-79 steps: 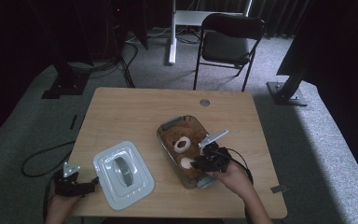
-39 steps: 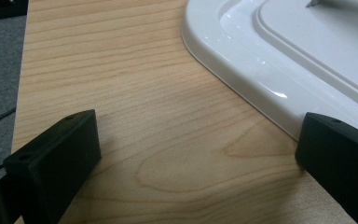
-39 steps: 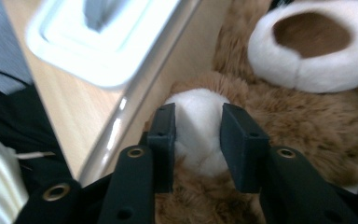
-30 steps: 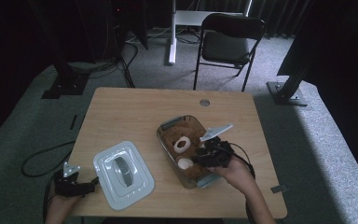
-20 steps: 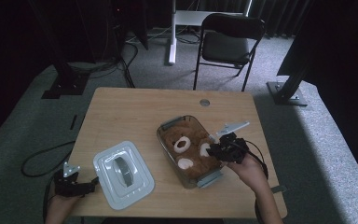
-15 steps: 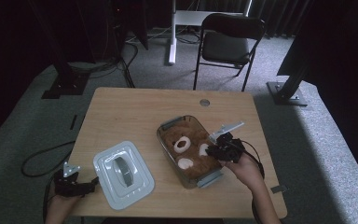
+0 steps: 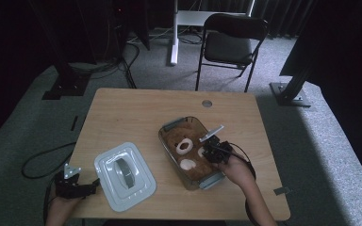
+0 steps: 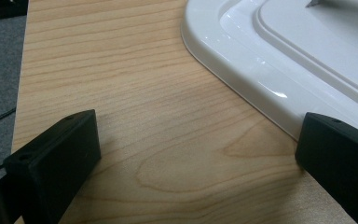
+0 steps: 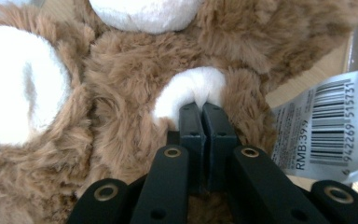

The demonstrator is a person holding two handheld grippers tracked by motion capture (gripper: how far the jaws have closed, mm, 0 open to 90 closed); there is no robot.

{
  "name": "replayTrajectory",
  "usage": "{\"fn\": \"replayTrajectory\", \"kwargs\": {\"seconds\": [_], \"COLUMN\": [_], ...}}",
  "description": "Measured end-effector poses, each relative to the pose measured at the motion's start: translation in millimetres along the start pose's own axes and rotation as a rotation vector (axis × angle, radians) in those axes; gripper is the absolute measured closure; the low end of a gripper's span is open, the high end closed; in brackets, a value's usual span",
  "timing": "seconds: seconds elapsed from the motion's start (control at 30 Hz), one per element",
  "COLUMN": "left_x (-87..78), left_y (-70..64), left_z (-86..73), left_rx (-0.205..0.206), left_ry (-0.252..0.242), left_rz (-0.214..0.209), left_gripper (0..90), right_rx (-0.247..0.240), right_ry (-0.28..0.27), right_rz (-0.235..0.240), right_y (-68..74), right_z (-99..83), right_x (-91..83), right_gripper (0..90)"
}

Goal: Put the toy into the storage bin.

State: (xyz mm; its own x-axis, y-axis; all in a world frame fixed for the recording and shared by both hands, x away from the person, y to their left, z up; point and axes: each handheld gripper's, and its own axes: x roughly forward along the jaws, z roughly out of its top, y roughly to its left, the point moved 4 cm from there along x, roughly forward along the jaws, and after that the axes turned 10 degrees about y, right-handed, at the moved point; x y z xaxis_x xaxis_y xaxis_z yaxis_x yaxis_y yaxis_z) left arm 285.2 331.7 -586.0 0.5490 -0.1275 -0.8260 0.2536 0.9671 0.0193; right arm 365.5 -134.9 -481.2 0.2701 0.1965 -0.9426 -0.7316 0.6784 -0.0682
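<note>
Left gripper [image 7: 95, 184] sits wide open at the table's near-left corner, just left of the white lid [image 7: 125, 175]. Right of the lid, the brown teddy bear [image 7: 187, 151] lies in the clear container [image 7: 167, 129], right gripper [image 9: 201, 108] pinching its white paw patch [image 9: 191, 91].

A wooden table [image 7: 122, 117] carries a white lid [image 7: 124, 175] and clear bin [image 7: 188, 123].

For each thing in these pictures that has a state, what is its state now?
Box: open, teddy inside.
Lid: off, flat on the table.
Teddy: in the box, pinched by a white patch.
Left hand-held gripper: open, beside the lid.
Right hand-held gripper: shut on the teddy.
</note>
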Motion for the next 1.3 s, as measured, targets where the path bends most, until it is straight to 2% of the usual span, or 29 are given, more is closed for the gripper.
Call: {"fn": "replayTrajectory", "kwargs": {"seconds": [0.13, 0.17, 0.23, 0.27, 0.33, 0.43, 0.57, 0.7, 0.77, 0.87, 0.9, 0.93, 0.97, 1.0, 1.03, 1.07, 1.23, 1.3], "left_x": [0.0, 0.0, 0.0, 0.0, 0.0, 0.0, 0.0, 0.1, -0.2, -1.2, -1.9, -1.9, -3.9, -5.5, -7.4, -9.6, -21.1, -25.0], "left_y": [0.0, 0.0, 0.1, 0.2, 0.2, 0.1, 0.0, -0.4, -0.7, -0.7, -0.3, -0.3, 0.9, 1.3, 1.5, 0.8, -12.9, -21.4], "left_z": [0.1, 0.1, 0.1, 0.1, 0.1, 0.1, 0.1, 0.1, -0.3, -0.8, -0.7, -0.7, 0.0, 0.6, 1.3, 2.2, 8.2, 11.2], "left_rx": [0.0, 0.0, 0.001, 0.002, 0.002, 0.002, 0.0, 0.002, 0.008, 0.015, 0.009, 0.009, -0.013, -0.028, -0.04, -0.05, -0.034, -0.014], "left_ry": [0.0, 0.0, 0.0, 0.001, 0.001, 0.001, -0.001, -0.002, -0.002, 0.006, 0.017, 0.017, 0.022, 0.029, 0.027, 0.023, 0.007, 0.001], "left_rz": [0.0, 0.0, 0.001, 0.0, 0.0, 0.001, 0.0, -0.002, -0.007, -0.011, -0.009, -0.009, -0.01, -0.024, -0.039, -0.045, -0.063, -0.07], "left_gripper": [0.5, 0.5, 0.5, 0.5, 0.5, 0.5, 0.5, 0.5, 0.5, 0.5, 0.6, 0.6, 0.6, 4.1, 4.1, 4.1, 4.1, 4.1], "right_rx": [0.006, 0.013, 0.038, 0.042, 0.058, 0.077, 0.111, 0.15, 0.179, 0.239, 0.256, 0.256, 0.281, 0.307, 0.317, 0.325, 0.384, 0.405], "right_ry": [-0.037, -0.065, -0.125, -0.154, -0.212, -0.263, -0.306, -0.336, -0.349, -0.37, -0.379, -0.379, -0.39, -0.403, -0.401, -0.398, -0.414, -0.407], "right_rz": [-0.011, -0.006, 0.049, 0.067, 0.142, 0.163, 0.139, 0.109, 0.091, 0.054, 0.046, 0.046, 0.036, 0.027, 0.024, 0.02, -0.096, -0.113], "right_y": [0.7, -0.3, -3.1, -4.2, -6.4, -9.8, -16.1, -23.6, -29.0, -39.2, -42.0, -42.0, -47.3, -54.4, -58.5, -62.5, -80.5, -85.0], "right_z": [-1.7, -2.2, -5.8, -7.8, -12.8, -17.3, -19.9, -21.5, -22.5, -25.0, -25.8, -25.8, -27.6, -30.4, -32.0, -33.9, -45.4, -50.0], "right_x": [-4.5, -8.3, -20.0, -26.2, -38.8, -49.8, -58.6, -64.0, -64.9, -64.0, -63.3, -63.3, -61.9, -59.2, -56.7, -54.4, -42.9, -37.3], "right_gripper": [85.3, 84.4, 80.7, 77.2, 66.9, 56.7, 47.9, 46.1, 44.0, 35.6, 31.2, 31.2, 29.5, 20.0, 15.2, 14.2, 12.4, 12.3]}}
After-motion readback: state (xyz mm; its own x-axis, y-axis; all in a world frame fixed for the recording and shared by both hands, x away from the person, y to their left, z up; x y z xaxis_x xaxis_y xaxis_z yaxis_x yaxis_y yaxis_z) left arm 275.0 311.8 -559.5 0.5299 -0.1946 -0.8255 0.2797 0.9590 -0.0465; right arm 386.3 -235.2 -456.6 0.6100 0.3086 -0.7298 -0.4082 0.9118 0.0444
